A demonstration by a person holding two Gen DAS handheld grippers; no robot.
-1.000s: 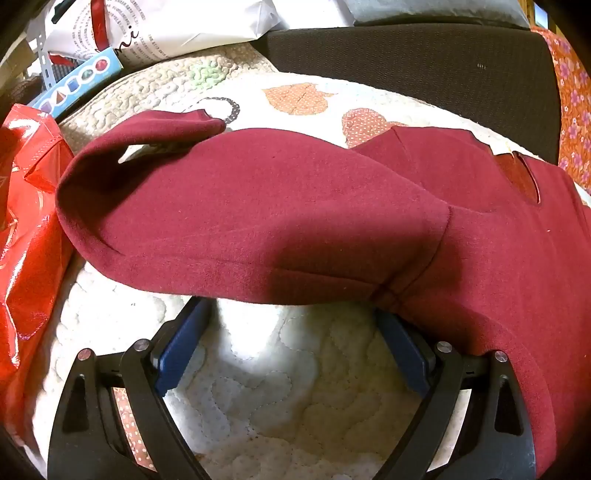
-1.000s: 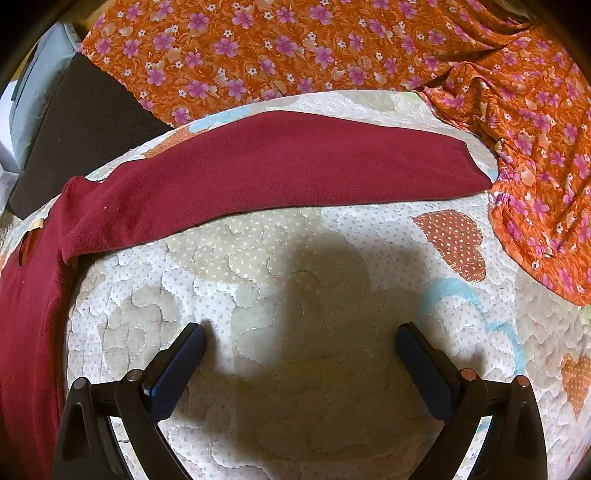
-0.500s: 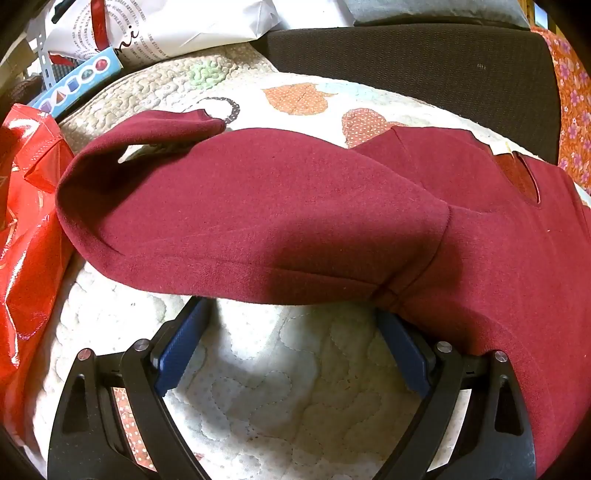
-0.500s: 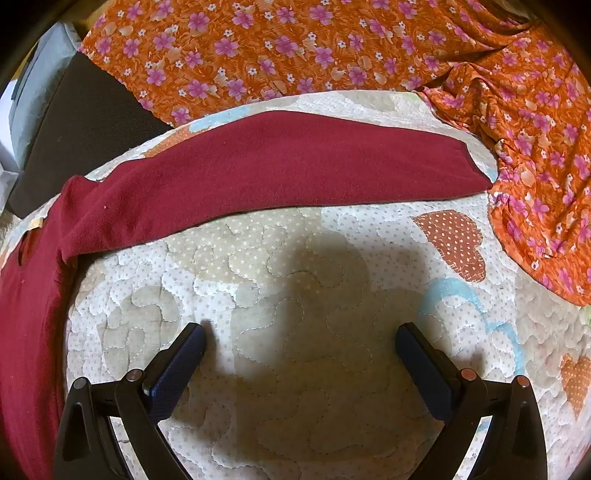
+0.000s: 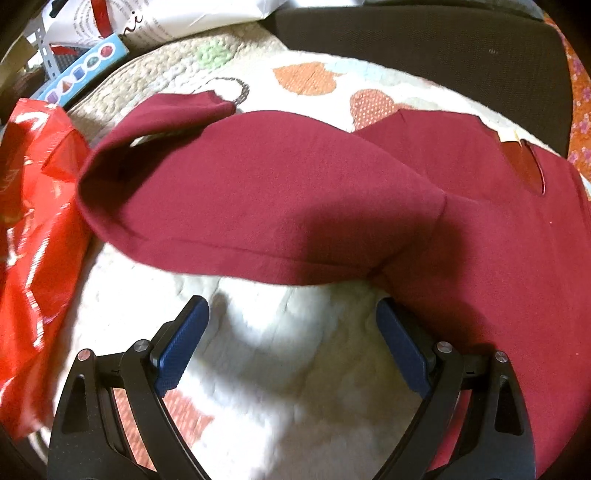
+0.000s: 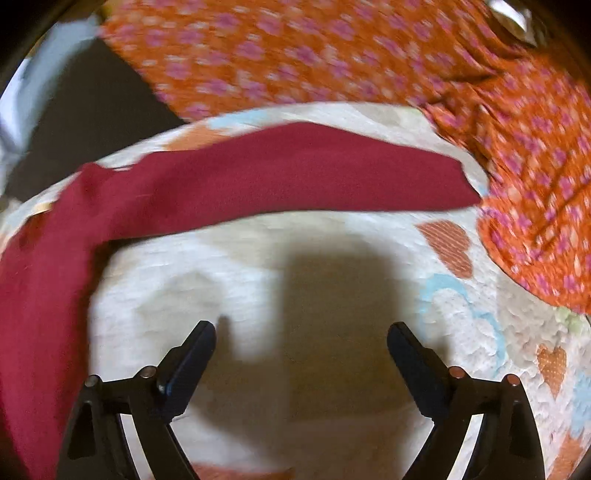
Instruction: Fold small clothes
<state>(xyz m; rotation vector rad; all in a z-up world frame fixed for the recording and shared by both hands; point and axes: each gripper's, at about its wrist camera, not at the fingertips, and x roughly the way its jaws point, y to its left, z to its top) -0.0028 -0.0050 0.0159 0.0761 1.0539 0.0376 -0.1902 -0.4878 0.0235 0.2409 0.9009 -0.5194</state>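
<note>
A dark red long-sleeved top (image 5: 480, 229) lies spread on a quilted mat (image 5: 280, 350). In the left wrist view its left sleeve (image 5: 240, 195) lies bent, the cuff folded back at the far left. My left gripper (image 5: 291, 310) is open and empty, just short of the sleeve's near edge. In the right wrist view the other sleeve (image 6: 295, 173) stretches flat to the right. My right gripper (image 6: 301, 332) is open and empty over bare quilt (image 6: 332, 280), well short of that sleeve.
A red plastic bag (image 5: 33, 240) lies at the mat's left edge, with a blue box (image 5: 85, 74) and a white bag (image 5: 177, 18) behind. A dark cushion (image 5: 424, 48) lies behind the mat. Orange flowered cloth (image 6: 517, 147) covers the far right.
Both grippers have pulled back and lifted slightly; the left fingertips have come out from under the sleeve's edge. The right view is now motion-blurred. The top has not moved.
</note>
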